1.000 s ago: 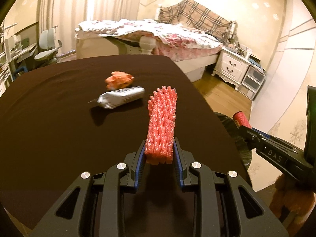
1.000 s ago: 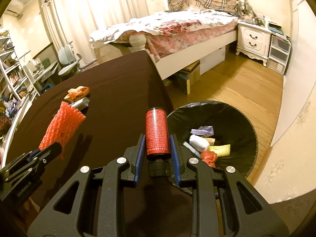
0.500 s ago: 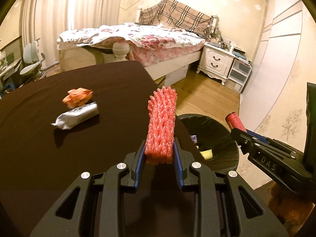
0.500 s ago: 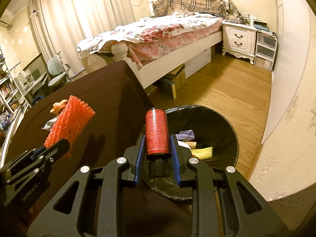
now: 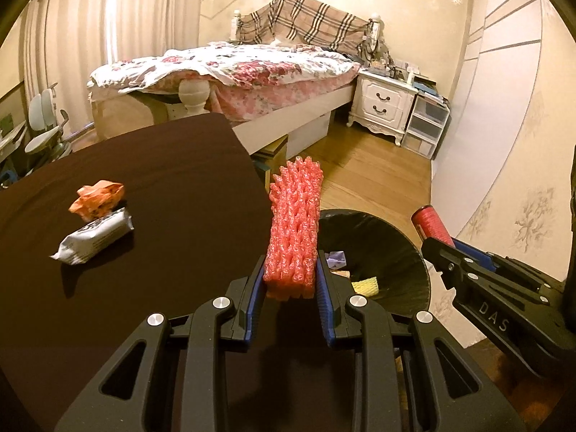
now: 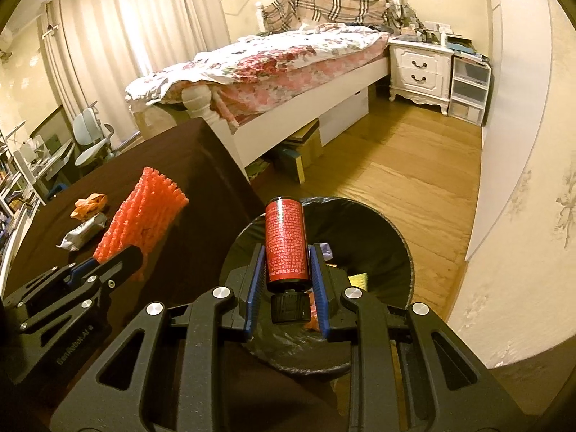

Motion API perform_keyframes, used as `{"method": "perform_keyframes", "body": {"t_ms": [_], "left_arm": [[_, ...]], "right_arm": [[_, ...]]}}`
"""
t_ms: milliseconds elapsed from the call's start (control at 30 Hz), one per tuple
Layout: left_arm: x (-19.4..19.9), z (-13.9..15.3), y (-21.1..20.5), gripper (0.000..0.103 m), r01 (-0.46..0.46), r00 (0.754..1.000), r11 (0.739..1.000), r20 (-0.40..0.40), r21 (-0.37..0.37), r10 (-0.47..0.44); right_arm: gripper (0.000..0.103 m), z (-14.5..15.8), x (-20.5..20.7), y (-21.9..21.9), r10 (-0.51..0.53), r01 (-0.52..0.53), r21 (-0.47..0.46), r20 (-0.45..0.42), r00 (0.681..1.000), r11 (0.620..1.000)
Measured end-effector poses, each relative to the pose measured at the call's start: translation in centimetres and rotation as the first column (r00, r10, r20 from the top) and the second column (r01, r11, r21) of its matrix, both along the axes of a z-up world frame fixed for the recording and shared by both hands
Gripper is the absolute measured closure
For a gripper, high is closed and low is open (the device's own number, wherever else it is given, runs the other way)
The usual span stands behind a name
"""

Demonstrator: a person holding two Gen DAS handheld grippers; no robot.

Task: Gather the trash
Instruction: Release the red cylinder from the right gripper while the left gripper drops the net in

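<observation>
**A:** Left wrist view a second back had only dark table under the red foam net [image 5: 293, 237]; what differs?

**B:** The left gripper [image 5: 289, 289], still clamped on the net, has swung over the table [image 5: 162, 194] edge, so the black-lined bin [image 5: 403, 252] now shows beyond it. The right gripper [image 6: 288, 280] stays clamped on the red bottle [image 6: 286, 243], cap toward the camera, now above the bin instead of the table.

**A:** Anything hard to read?

**B:** The orange wrapper [image 5: 97, 199] and white packet [image 5: 93, 241] remain on the table. The bin's contents are mostly hidden behind fingers [image 6: 318, 288] and bottle; its near rim is cut off.
</observation>
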State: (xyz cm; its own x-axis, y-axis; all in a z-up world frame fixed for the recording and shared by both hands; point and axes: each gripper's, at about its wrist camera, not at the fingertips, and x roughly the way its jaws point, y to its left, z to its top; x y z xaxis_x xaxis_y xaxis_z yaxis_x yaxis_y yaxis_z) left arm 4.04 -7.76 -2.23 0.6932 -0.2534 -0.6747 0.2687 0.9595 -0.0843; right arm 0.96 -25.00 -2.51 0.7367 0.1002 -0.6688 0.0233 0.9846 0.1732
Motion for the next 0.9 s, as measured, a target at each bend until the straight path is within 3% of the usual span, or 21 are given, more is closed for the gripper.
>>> {"method": "perform_keyframes", "body": {"t_ms": [500,600,633,667,733,900], "left_arm": [[1.3,-0.7,-2.3,0.075,0.031,1.000,0.999,-0.001,0.036,-0.031],[1.2,-0.9,-2.6,0.072,0.038,0.999,0.998,-0.007,0.045,-0.038],[1.2,-0.9,-2.6,0.066,0.039,0.999,0.998,-0.010,0.049,-0.039],[1.1,-0.8,-2.6,0.053,0.035,0.999,0.998,-0.008,0.047,-0.034],[1.0,-0.6,-2.3,0.039,0.024,1.000,0.999,0.001,0.034,-0.024],[0.9,-0.4,-1.9,0.033,0.005,1.000,0.999,0.005,0.035,-0.005]], "right_arm": [[0.078,-1.8,1.3,-1.8,-0.047,0.047,-0.002,-0.032,0.998,0.999],[0.067,-1.9,1.4,-2.1,-0.059,0.059,0.001,-0.031,0.998,0.998],[0.059,-2.0,1.5,-2.1,-0.064,0.064,0.005,-0.032,0.997,0.998],[0.054,-1.9,1.5,-2.2,-0.070,0.070,0.005,-0.030,0.997,0.998],[0.053,-1.8,1.4,-2.5,-0.083,0.083,-0.001,-0.022,0.996,0.997],[0.047,-1.9,1.1,-2.6,-0.100,0.100,-0.006,-0.021,0.995,0.995]]}}
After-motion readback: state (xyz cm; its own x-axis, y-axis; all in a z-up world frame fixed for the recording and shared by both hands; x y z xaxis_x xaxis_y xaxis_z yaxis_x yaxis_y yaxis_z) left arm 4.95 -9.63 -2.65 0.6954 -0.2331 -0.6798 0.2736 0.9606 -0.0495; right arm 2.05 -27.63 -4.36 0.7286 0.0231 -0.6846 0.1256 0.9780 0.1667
